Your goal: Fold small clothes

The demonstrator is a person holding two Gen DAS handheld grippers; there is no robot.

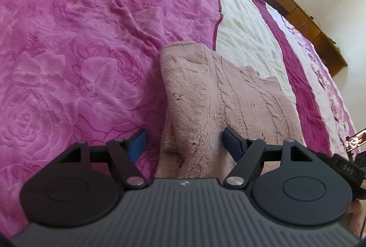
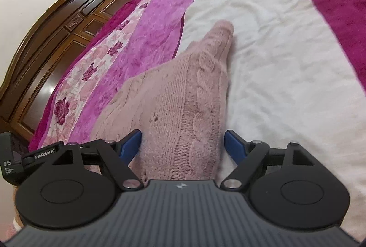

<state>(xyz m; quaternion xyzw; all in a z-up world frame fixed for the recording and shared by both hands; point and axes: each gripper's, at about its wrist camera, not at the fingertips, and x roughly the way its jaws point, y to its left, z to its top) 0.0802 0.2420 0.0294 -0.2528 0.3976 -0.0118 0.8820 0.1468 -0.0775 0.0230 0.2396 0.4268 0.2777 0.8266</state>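
With both the left gripper (image 1: pixel 184 140) and right gripper (image 2: pixel 183 141) spread wide and the knit (image 2: pixel 183 96) lying on the bed (image 2: pixel 274 41) between and ahead of each pair of jaws, closing too shallowly would likely pinch one layer only, dragging the fold apart.

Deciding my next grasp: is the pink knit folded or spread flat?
Partly folded: the pink knit has one layer doubled over another, on the bedspread.

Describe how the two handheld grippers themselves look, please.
Both the left gripper and the right gripper look alike: ribbed dark-grey body, two black round discs, black linkage arms with silver pivots, blue-padded fingers. A black module marked GenRobot.AI and DAS shows in the right wrist view.
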